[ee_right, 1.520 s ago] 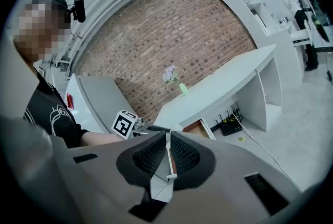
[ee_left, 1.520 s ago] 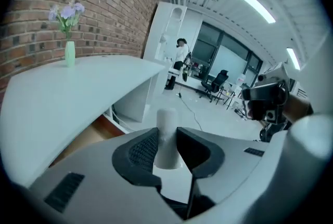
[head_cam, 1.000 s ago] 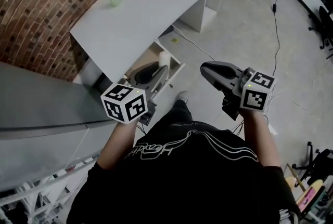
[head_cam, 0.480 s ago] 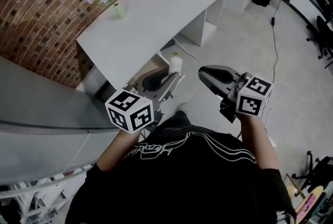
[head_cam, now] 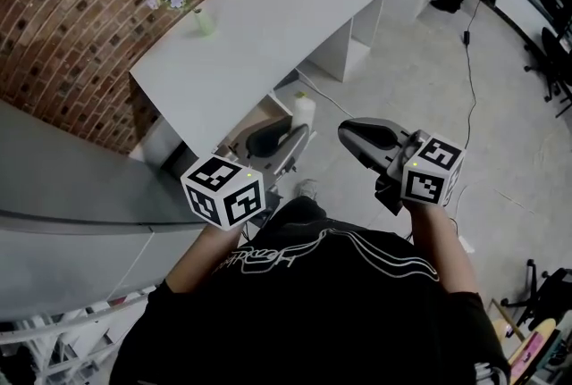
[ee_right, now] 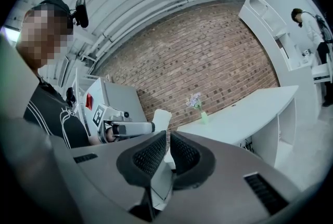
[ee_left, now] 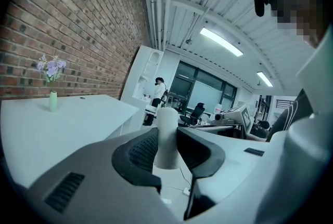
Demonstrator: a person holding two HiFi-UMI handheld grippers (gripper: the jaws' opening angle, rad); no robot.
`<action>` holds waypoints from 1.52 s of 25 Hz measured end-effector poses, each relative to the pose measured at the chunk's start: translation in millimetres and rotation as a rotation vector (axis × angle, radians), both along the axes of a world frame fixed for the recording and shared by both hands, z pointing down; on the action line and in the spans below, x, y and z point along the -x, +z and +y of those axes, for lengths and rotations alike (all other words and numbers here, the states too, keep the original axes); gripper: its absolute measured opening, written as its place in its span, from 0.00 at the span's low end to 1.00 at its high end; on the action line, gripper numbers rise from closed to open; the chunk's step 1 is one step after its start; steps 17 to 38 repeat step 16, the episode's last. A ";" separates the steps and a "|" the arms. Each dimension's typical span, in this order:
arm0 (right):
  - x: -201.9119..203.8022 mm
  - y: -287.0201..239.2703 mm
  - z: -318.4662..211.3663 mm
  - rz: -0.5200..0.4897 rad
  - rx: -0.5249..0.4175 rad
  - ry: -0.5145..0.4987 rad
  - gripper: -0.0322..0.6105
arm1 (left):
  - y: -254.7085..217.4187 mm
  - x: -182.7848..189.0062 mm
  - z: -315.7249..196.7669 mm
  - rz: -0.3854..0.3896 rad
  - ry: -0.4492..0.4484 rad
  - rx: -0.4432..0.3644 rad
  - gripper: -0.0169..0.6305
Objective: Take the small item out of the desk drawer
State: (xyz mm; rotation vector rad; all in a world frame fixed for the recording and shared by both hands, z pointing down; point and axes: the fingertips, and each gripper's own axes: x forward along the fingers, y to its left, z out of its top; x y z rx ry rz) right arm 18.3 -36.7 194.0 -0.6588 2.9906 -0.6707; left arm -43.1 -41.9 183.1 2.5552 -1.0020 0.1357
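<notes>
While head view shows open drawer (head_cam: pixel 253 118), left gripper view shows clamped cylinder (ee_left: pixel 167 134).

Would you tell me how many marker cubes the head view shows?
2: left cube on the left claw by the drawer; right cube on the right claw over the floor.

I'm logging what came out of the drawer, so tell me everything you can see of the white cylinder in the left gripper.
The cylinder is small, plain white and matte, plastic by its look, with a rounded top and no label showing. It stands upright between the left gripper's black ribbed pads, which clamp its lower sides; its top sticks out above them. The head view shows it in the air above the open drawer, touching nothing else.
</notes>
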 end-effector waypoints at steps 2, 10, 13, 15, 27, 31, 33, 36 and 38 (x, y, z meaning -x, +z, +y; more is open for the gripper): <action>1.4 1.5 0.7 0.006 0.004 -0.004 0.14 | 2.4 0.5 -1.1 0.003 -0.002 0.005 0.23; -9.0 13.2 -2.7 0.003 0.026 0.007 0.14 | 15.6 -9.3 -9.2 -0.006 0.002 0.025 0.23; -10.9 19.4 -8.7 0.003 0.035 0.008 0.14 | 21.0 -13.3 -14.1 -0.018 0.011 0.023 0.23; -11.2 23.2 -14.7 -0.002 0.043 0.010 0.14 | 24.9 -13.7 -19.6 -0.022 0.011 0.025 0.23; -11.3 25.2 -17.8 -0.005 0.047 0.011 0.14 | 26.9 -13.8 -22.3 -0.023 0.011 0.027 0.23; -11.3 25.2 -17.8 -0.005 0.047 0.011 0.14 | 26.9 -13.8 -22.3 -0.023 0.011 0.027 0.23; -11.3 25.2 -17.8 -0.005 0.047 0.011 0.14 | 26.9 -13.8 -22.3 -0.023 0.011 0.027 0.23; -11.3 25.2 -17.8 -0.005 0.047 0.011 0.14 | 26.9 -13.8 -22.3 -0.023 0.011 0.027 0.23; -11.3 25.2 -17.8 -0.005 0.047 0.011 0.14 | 26.9 -13.8 -22.3 -0.023 0.011 0.027 0.23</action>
